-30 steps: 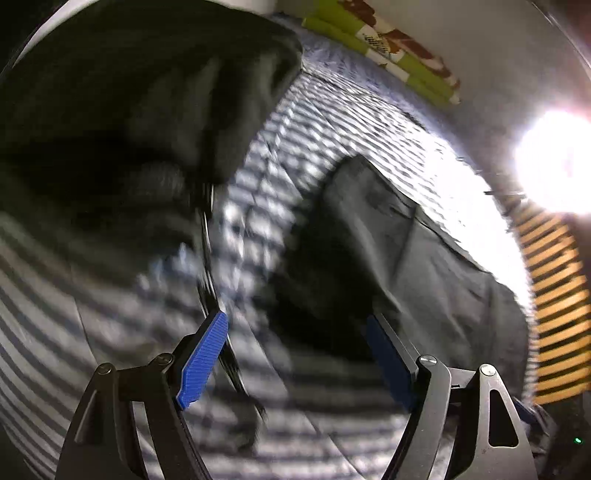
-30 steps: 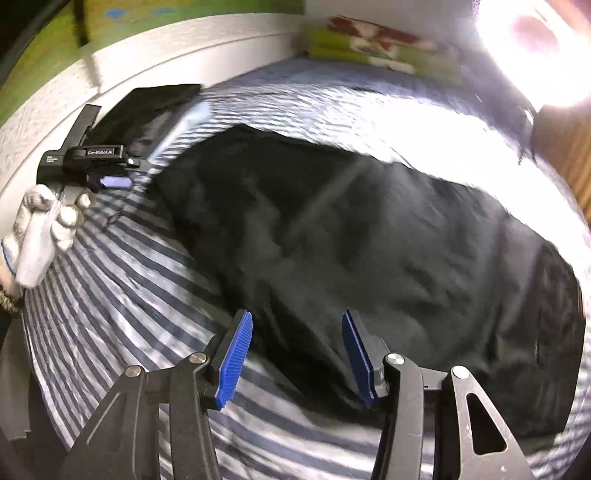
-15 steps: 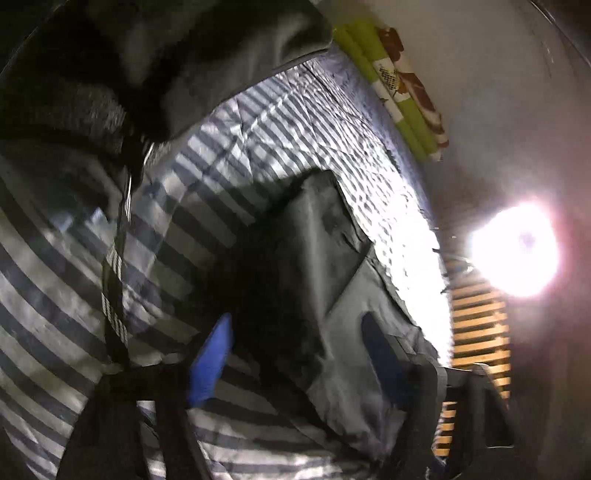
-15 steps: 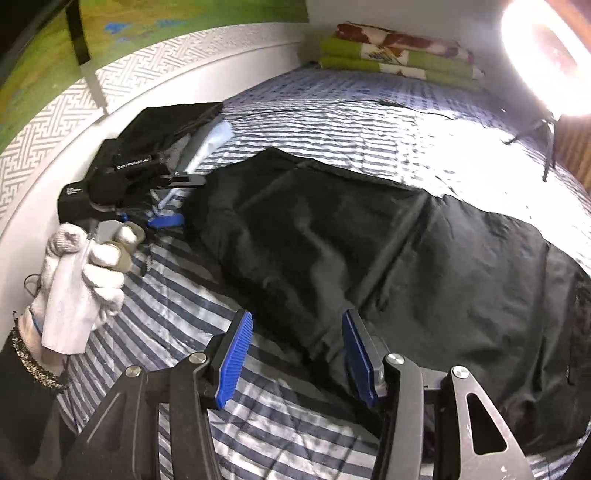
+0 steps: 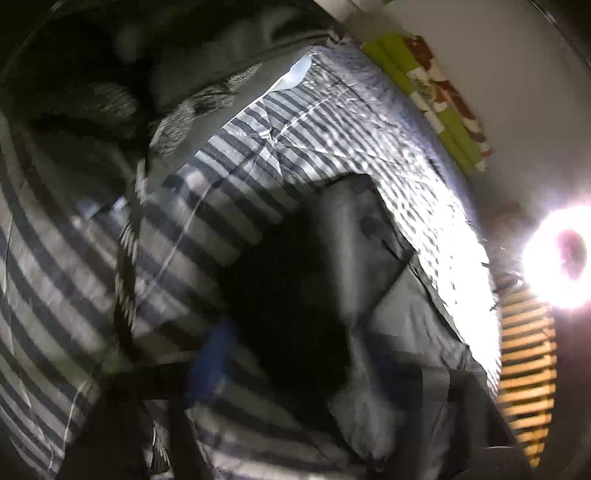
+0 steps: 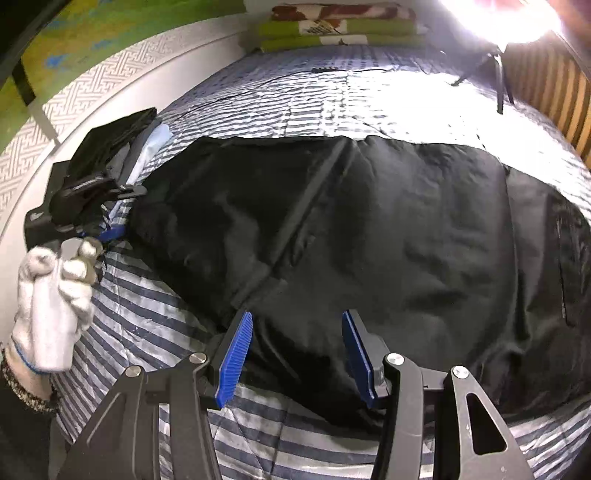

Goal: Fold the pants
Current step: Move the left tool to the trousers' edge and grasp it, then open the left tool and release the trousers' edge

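Note:
Black pants (image 6: 369,229) lie spread flat across the striped bedcover (image 6: 155,321). My right gripper (image 6: 295,354) is open, its blue pads low over the pants' near edge with dark cloth between them. At the pants' left end, a white-gloved hand (image 6: 48,291) holds my left gripper (image 6: 107,221). The left wrist view is blurred: the pants (image 5: 317,273) fill the middle, and my left gripper (image 5: 306,365) shows as smeared blue pads set wide apart, open, around the end of the cloth.
A pile of folded dark clothes (image 6: 114,136) sits by the white bed frame at left, and looms at the top left of the left wrist view as dark clothes (image 5: 92,92). Green and brown folded blankets (image 6: 332,29) lie at the far end. A bright lamp on a tripod (image 6: 498,85) stands at right.
My left gripper has swung from the clothes pile toward the pants' left end. My right gripper has come closer to the pants' near edge. Both stay open.

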Motion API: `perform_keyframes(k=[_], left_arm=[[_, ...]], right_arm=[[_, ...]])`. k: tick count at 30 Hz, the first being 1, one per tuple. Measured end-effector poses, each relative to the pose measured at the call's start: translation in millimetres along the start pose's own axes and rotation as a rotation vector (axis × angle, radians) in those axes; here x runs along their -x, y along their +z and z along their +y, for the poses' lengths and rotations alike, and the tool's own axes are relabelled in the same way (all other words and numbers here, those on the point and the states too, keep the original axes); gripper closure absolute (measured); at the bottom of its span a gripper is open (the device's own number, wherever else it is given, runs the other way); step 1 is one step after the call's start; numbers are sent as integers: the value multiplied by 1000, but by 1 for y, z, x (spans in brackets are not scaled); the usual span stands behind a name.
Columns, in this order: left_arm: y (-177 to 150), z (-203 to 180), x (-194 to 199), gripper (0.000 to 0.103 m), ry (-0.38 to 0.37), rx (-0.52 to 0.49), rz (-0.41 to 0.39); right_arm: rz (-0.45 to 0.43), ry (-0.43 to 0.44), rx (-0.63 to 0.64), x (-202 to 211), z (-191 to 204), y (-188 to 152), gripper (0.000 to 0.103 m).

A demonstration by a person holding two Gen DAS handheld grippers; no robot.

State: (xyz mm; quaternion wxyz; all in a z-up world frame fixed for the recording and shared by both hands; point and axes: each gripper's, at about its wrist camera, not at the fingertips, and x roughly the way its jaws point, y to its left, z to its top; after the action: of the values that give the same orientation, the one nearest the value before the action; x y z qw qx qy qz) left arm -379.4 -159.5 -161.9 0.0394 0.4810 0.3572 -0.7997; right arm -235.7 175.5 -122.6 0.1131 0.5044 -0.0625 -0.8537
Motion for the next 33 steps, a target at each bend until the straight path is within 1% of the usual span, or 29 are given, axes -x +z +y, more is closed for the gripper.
perform_keyframes(k=[1,2,3,6,9,10,12,14,15,16,18,19,20,21,22,23,25,26,27,28,29,31,32,33], left_arm=[[3,0,-3,80,-2,23,12],[4,3,-3,87,-14,57,5],[3,2,-1,93,-32,61,1],[-3,-18,12,96,-34,-38,-37],[-10,-46,28,97,-63,-122,-64],[-14,-57,33,97,-68,-151,-74],[-26,-92,41,97,-100,-236,-88],[-50,-140,44,97,-128,-349,-93],[-54,-166,36,97,-142,-389,-90],[-67,-189,35,97,-160,-438,-83],[-104,-237,29,97,-200,-538,-59],[-130,-264,21,97,-226,-596,-30],[-150,-283,14,97,-246,-639,-6],[-178,-303,5,97,-268,-694,23],[-200,-317,-4,97,-275,-738,45],[-232,-333,-20,97,-269,-801,77],[-270,-344,-44,97,-249,-837,148],[-293,-350,-64,92,-235,-866,205],[-305,-354,-78,86,-223,-891,242],[-320,-346,-86,86,-201,-918,279],[-332,-346,-95,85,-188,-929,292],[-335,-346,-98,69,-203,-941,297],[-334,-345,-93,53,-230,-936,319],[-331,-342,-85,47,-264,-923,331]], right_arm=[[-4,3,-11,2,-3,-1,57],[-9,3,-19,4,-7,-2,57],[-18,-4,-31,8,-13,-3,57],[-35,-32,-67,17,-34,-4,57],[-47,-32,-145,28,-66,-10,57],[-51,-31,-176,33,-77,-13,57],[-69,-29,-230,45,-101,-20,57],[-92,-39,-266,57,-120,-26,57],[-103,-44,-280,62,-129,-28,57],[-115,-48,-297,69,-139,-31,57],[-142,-54,-341,84,-162,-37,57],[-153,-51,-360,89,-172,-40,57],[-166,-46,-385,96,-184,-43,57],[-181,-39,-411,101,-196,-45,57],[-191,-32,-430,105,-205,-48,57],[-198,-22,-449,108,-214,-50,57],[-204,10,-485,111,-231,-54,57],[-206,24,-497,112,-238,-56,57],[-210,36,-511,112,-244,-57,57],[-214,55,-526,112,-251,-59,57],[-215,69,-541,111,-256,-61,57],[-215,99,-576,108,-265,-62,56],[-214,115,-588,108,-268,-62,56],[-209,145,-597,105,-271,-60,56]])
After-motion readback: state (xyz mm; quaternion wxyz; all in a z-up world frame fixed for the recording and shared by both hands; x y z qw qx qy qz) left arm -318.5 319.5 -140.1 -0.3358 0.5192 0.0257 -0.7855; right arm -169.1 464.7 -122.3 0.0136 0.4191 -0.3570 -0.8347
